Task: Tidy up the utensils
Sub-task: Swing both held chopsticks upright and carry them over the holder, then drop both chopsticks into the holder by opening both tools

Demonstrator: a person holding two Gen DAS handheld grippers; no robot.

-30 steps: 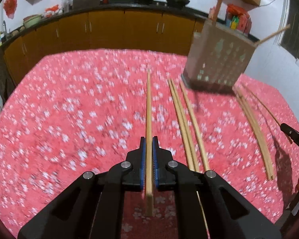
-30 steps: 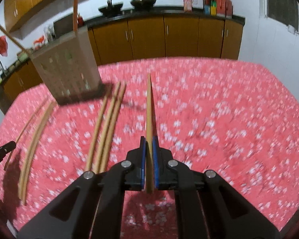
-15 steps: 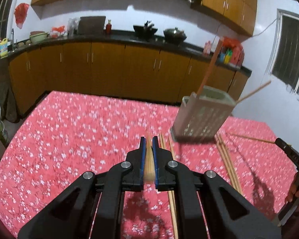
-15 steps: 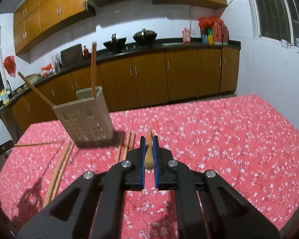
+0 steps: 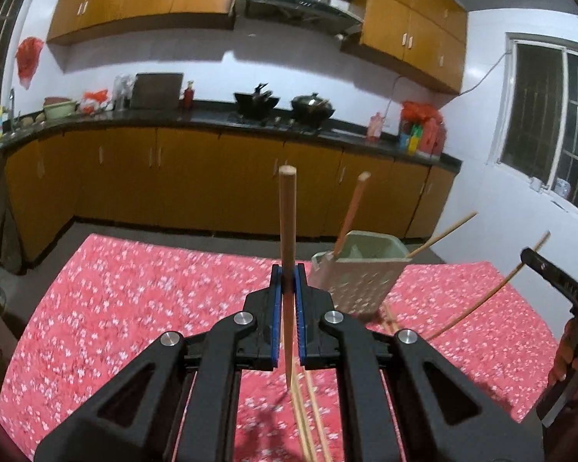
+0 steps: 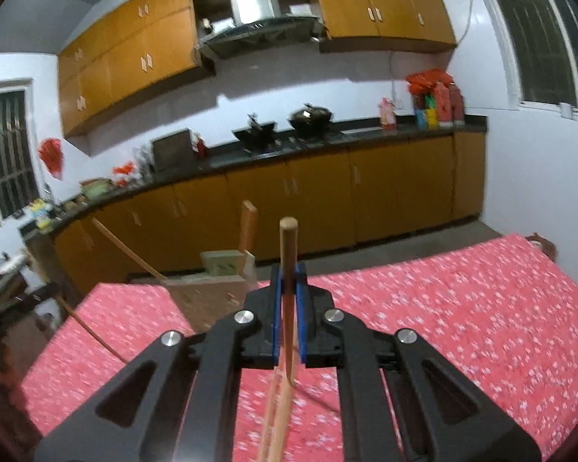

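Left gripper and right gripper: jaws of each pinching one chopstick, centre frame. Holder, right of centre, contains two chopsticks. Others lie on the surface.

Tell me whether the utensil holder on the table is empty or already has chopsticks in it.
Not empty. Two chopsticks stick up out of the utensil holder at a slant.

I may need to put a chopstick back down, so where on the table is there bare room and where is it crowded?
Free: the red cloth left of the utensil holder, and the wide stretch to its right in the right wrist view. Crowded: the strip in front of the holder, where loose chopsticks lie.
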